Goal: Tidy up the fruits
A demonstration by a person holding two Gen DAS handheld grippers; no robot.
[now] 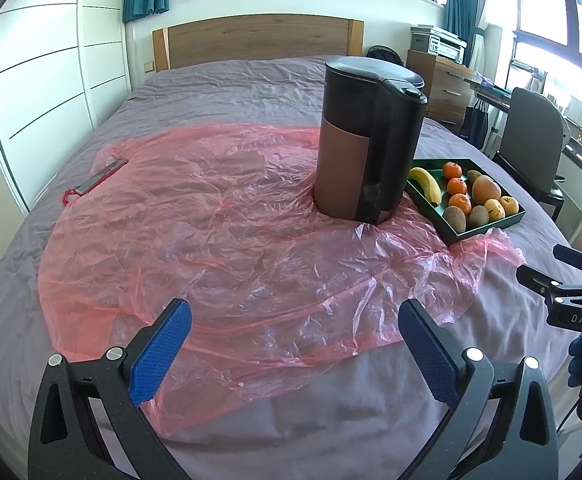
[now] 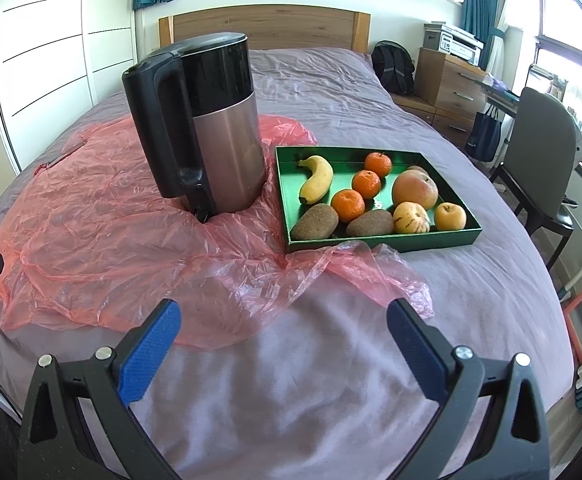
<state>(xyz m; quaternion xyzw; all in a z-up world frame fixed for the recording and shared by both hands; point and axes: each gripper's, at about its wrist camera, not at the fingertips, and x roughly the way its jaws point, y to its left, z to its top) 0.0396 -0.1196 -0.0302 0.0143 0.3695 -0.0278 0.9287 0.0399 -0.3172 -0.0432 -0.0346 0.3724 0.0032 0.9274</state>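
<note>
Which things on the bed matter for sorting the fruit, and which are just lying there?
For the job: green tray, banana, three tangerines, kiwis, big apple.
Lying about: kettle, pink plastic sheet, flat metal thing with red cord.

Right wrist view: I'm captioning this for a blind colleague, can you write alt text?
A green tray of fruit, with a banana, three tangerines and two kiwis among it, sits on a grey bed beside a tall kettle standing on pink plastic sheeting. The open right gripper hovers in front, empty.
</note>
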